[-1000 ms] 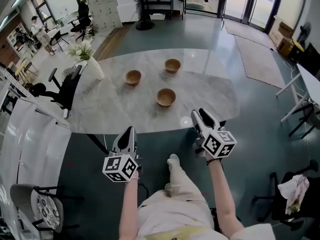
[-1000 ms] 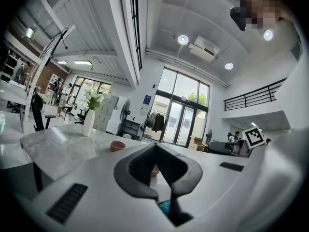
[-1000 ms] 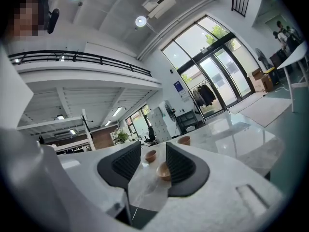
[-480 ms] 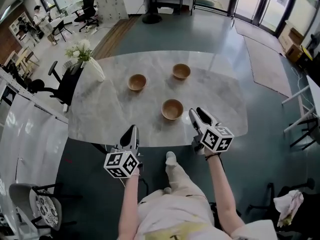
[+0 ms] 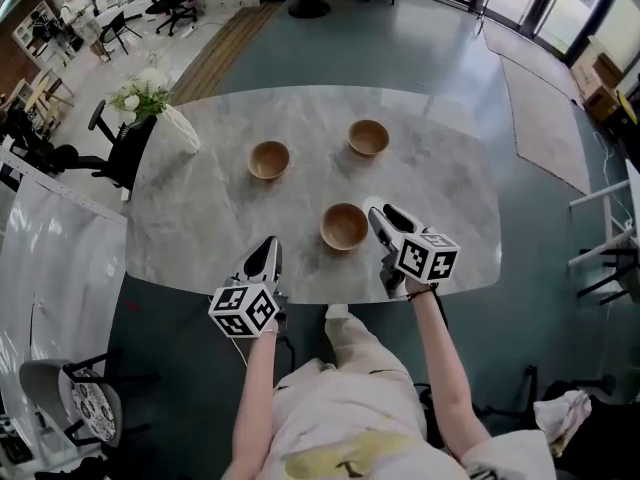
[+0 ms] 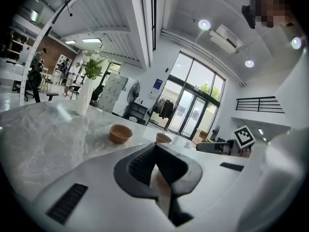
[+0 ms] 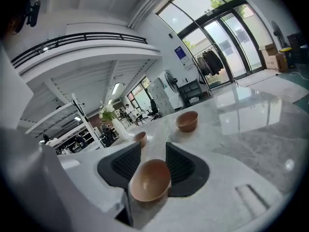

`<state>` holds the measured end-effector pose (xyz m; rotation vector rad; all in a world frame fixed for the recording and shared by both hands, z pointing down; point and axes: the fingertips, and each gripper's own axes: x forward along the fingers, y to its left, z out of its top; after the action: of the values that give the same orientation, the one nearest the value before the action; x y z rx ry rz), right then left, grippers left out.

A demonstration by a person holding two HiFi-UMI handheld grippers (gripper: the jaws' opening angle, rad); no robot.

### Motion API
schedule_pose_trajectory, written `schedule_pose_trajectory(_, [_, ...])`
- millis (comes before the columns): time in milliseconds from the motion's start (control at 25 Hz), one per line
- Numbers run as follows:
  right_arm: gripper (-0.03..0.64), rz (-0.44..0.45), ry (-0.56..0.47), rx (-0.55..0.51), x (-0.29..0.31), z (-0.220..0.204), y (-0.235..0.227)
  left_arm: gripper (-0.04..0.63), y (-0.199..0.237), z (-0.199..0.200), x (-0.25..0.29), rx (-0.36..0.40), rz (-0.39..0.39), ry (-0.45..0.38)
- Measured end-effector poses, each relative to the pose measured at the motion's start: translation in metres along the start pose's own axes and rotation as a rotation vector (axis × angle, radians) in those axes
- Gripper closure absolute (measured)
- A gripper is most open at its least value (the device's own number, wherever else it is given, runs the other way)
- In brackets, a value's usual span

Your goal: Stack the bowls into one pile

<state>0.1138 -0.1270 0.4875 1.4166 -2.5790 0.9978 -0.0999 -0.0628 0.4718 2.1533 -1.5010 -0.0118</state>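
Three wooden bowls sit apart on the marble table (image 5: 450, 188): a near bowl (image 5: 344, 226), a left bowl (image 5: 268, 159) and a far right bowl (image 5: 368, 137). My right gripper (image 5: 380, 216) hangs just right of the near bowl, jaws open. In the right gripper view the near bowl (image 7: 149, 180) shows low between the open jaws, untouched by the pads. My left gripper (image 5: 268, 250) is over the table's front edge, left of the near bowl, its tips together and nothing held. The left gripper view shows the left bowl (image 6: 119, 133) and the far bowl (image 6: 163, 138) ahead.
A white vase with flowers (image 5: 178, 128) stands at the table's far left corner. Office chairs (image 5: 110, 153) stand beyond the left side. The person's legs are below the front edge.
Both grippers have moved forward and down, from in front of the table to over its front part. The right one now sits beside the near bowl. The bowls have not moved.
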Motion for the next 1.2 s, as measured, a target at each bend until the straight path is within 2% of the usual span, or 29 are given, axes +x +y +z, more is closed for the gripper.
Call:
schedule_pose_trajectory(160, [0.471, 0.027, 0.105, 0.001, 0.024, -0.011, -0.011, 0.595, 0.008, -0.011, 0.022, -0.032, 0.005, 0.047])
schedule_pose_trajectory(320, [0.471, 0.073, 0.254, 0.001, 0.044, -0.033, -0.017, 0.595, 0.016, -0.028, 0.041, -0.075, 0.022, 0.113])
schedule_pose_trajectory(560, [0.472, 0.070, 0.407, -0.006, 0.069, -0.059, -0.029, 0.595, 0.024, -0.053, 0.058, -0.124, 0.035, 0.198])
schedule_pose_trajectory(920, [0.475, 0.021, 0.542, 0.010, 0.083, -0.081, -0.041, 0.595, 0.030, -0.073, 0.067, -0.176, 0.046, 0.276])
schedule_pose_trajectory(1120, [0.500, -0.005, 0.606, 0.008, 0.087, -0.092, -0.045, 0.595, 0.034, -0.077, 0.070, -0.192, 0.043, 0.297])
schedule_pose_trajectory(1200, [0.543, -0.017, 0.613, -0.002, 0.089, -0.092, -0.047, 0.595, 0.035, -0.077, 0.072, -0.197, 0.042, 0.299])
